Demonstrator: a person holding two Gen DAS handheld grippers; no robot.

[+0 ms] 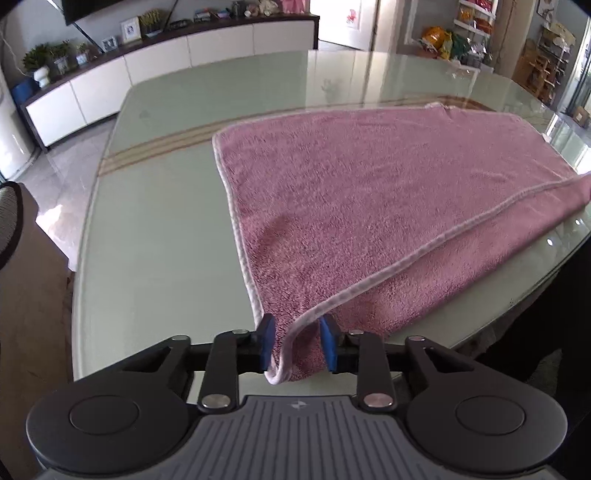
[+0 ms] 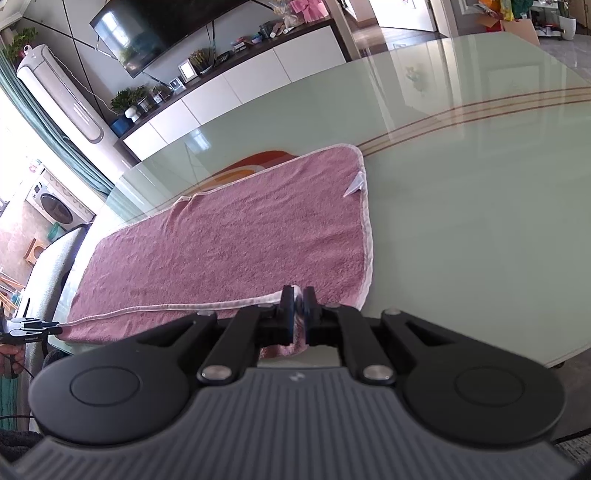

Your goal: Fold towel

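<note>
Left wrist view: pink towel (image 1: 369, 206) is lying spread on the glass-topped table (image 1: 155, 229), with its near edge lifting off the surface. Left gripper (image 1: 297, 345) is sitting with its blue-padded fingers (image 1: 266, 341) partly apart, and the towel's near corner is bunching in the gap between them. Cloth is touching the pads, but the jaws are not pinching down tight. White trim is running from that corner off toward the right. Low white cabinet (image 1: 147, 77) is standing beyond the table.

Right wrist view: right gripper (image 2: 298, 306) is clamping narrow on the towel's (image 2: 229, 243) other near corner, cloth squeezed between the pads and hanging below them. Near hem is stretching taut leftward to the left gripper (image 2: 55, 328), visible small at the frame edge. Rest of the towel is lying flat on the table (image 2: 480, 221), white tag (image 2: 354, 187) showing near the far right corner. TV (image 2: 155, 33) is hanging on the wall behind.
</note>
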